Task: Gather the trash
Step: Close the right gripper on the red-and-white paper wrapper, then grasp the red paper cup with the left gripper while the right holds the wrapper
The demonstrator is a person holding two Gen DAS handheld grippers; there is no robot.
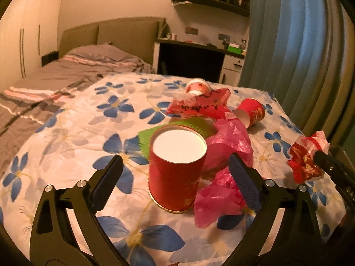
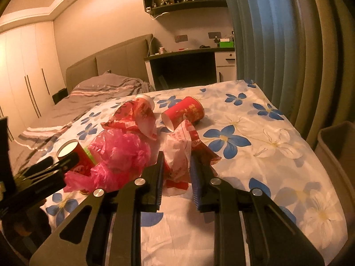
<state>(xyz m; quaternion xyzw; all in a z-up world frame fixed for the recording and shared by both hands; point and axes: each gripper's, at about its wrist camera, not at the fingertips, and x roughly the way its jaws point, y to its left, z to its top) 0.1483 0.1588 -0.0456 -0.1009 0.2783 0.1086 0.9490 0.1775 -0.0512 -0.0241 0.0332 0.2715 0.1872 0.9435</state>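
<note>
Upright on the floral cloth [image 1: 66, 119], the red cup [image 1: 175, 173] stands mouth down, axis vertical, between the spread left gripper [image 1: 175, 177] jaws — right gripper [image 2: 177, 173] pinches a red-and-white wrapper [image 2: 179, 155]; its print is unreadable.

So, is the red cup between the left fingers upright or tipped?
Upside down: the red cup stands on its gold-rimmed mouth, white bottom facing up.

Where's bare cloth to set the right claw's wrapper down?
Free: the flowered cloth right of the right claw, toward the grey bin. Crowded: left, around the pink bag, upside-down cup and lying cup.
</note>
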